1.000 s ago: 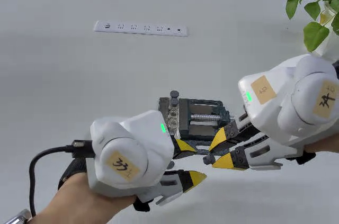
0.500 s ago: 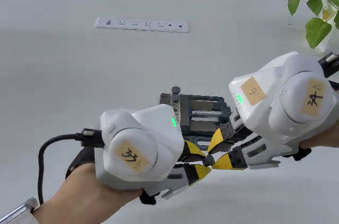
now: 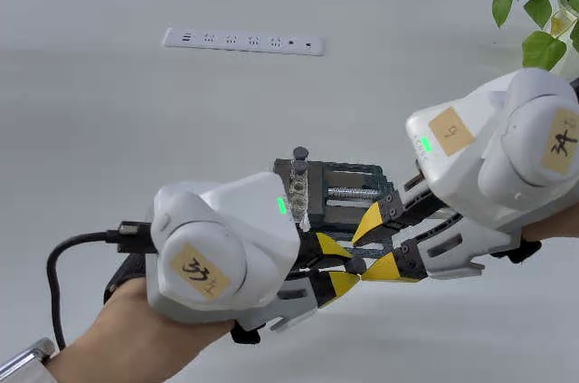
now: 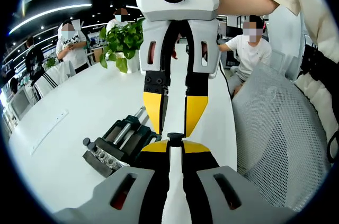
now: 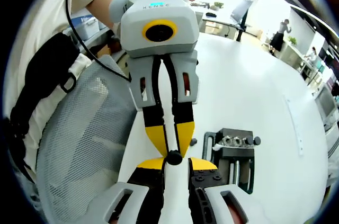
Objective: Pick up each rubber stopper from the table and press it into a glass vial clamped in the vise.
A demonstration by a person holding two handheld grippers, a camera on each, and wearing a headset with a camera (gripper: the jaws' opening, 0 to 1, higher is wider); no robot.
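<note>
A small dark rubber stopper (image 3: pixel 355 265) hangs above the table between the two grippers, which meet tip to tip. My left gripper (image 3: pixel 348 265) is shut on the stopper (image 5: pixel 172 157), its yellow fingertips (image 5: pixel 159 136) pinching it. My right gripper (image 3: pixel 373 245) faces it, and its jaws stand apart on either side of the stopper (image 4: pixel 175 137). Behind them the black vise (image 3: pixel 348 195) clamps a row of glass vials (image 3: pixel 297 188). The far vial carries a dark stopper (image 3: pixel 299 154). The vise (image 5: pixel 238 155) and vials (image 4: pixel 103 155) lie off to the side in both gripper views.
A white power strip (image 3: pixel 242 42) lies at the back of the white table. A potted plant (image 3: pixel 543 3) stands at the far right. A black cable (image 3: pixel 72 261) trails from the left gripper. A grey mesh chair (image 4: pixel 280 144) is beside the table, with people seated beyond.
The left gripper's jaws were wide open a second ago. It moved in to the right gripper's tips and closed on the stopper; the right jaws now stand slightly wider.
</note>
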